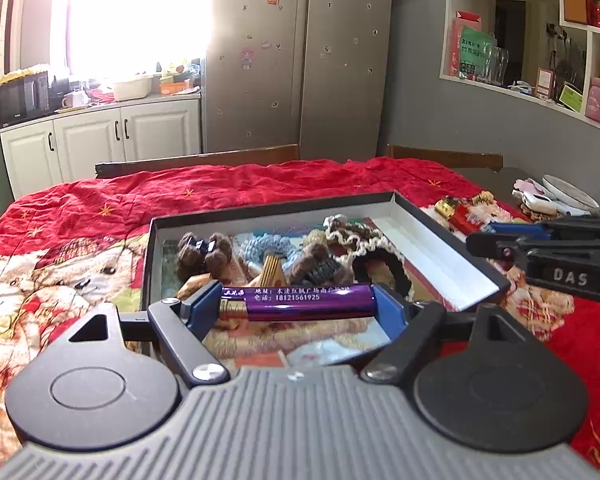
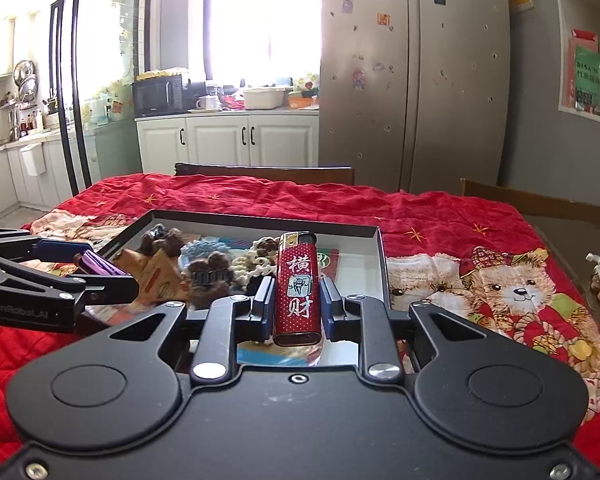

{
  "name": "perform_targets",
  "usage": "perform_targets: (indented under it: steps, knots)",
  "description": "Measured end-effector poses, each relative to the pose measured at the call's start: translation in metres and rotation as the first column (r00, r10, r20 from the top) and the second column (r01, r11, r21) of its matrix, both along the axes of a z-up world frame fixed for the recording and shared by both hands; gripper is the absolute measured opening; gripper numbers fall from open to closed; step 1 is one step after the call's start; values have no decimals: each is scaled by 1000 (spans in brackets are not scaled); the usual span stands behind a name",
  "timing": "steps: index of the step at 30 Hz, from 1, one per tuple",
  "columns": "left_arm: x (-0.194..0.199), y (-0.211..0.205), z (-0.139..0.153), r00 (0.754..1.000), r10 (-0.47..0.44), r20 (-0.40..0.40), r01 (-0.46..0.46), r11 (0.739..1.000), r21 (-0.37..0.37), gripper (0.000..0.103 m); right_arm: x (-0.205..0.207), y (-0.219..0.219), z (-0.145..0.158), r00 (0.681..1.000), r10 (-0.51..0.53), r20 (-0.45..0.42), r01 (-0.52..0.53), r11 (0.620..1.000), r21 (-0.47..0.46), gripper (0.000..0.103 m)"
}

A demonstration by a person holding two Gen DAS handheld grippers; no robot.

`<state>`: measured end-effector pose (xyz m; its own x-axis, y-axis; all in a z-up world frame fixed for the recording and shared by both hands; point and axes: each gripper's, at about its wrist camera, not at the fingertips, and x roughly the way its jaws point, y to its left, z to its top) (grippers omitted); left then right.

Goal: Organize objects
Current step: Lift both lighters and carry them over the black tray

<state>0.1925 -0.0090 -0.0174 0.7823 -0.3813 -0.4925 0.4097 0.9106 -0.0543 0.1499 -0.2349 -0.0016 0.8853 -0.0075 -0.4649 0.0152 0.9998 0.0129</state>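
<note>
A: Your biggest surface is the red quilted cover [image 2: 260,196], creased, printed with teddy bears. How far it runs toward you can't be seen; both gripper bodies block the near part.

B: And the box?

A: The shallow dark box [image 1: 276,205] with pale inner walls sits on the cover, ahead of both your grippers. Its near rim is hidden behind them. Inside is a heap of knitted and fuzzy pieces [image 1: 312,254], brown, blue and cream; you can't separate them well, they overlap and blur.

B: My left hand?

A: Your left gripper [image 1: 298,306] stands wide, its blue pads [image 1: 388,310] pressed on the two ends of a purple lighter [image 1: 304,302], glossy, cylindrical-looking, lying crosswise over the box's near edge. The small white print on it is hard to read.

B: The right?

A: Your right gripper [image 2: 298,306] is nearly closed, clamping a red lighter [image 2: 298,288] by its flat sides, upright and dotted, metal cap on top, above the box's near part. Its lower end is in view; the box floor behind it is not.
</note>
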Motion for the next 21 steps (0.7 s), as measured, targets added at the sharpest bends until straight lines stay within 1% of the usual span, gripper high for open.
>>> perform_targets:
  steps: [3, 8, 11, 13, 16, 21]
  knots:
    - [11, -7, 4, 1000, 9, 9, -9, 1000, -6, 80, 15, -3, -4, 1000, 3, -13, -2, 1000, 22, 22]
    - [34, -16, 8, 999, 35, 14, -35, 999, -22, 80, 43, -1, -11, 999, 10, -34, -9, 1000, 27, 22]
    - [49, -22, 8, 998, 59, 10, -59, 998, -13, 80, 59, -1, -16, 999, 10, -46, -8, 999, 39, 22]
    - [58, -27, 7, 997, 72, 10, -72, 997, 3, 80, 68, -2, -19, 999, 8, -48, -6, 999, 48, 22]
    - [70, -30, 2, 996, 89, 0, -89, 996, 5, 80, 82, -4, -22, 999, 1, -50, 2, 998, 66, 22]
    - [87, -28, -5, 992, 121, -25, -122, 992, -23, 80, 98, -6, -30, 998, -3, -59, 8, 996, 84, 22]
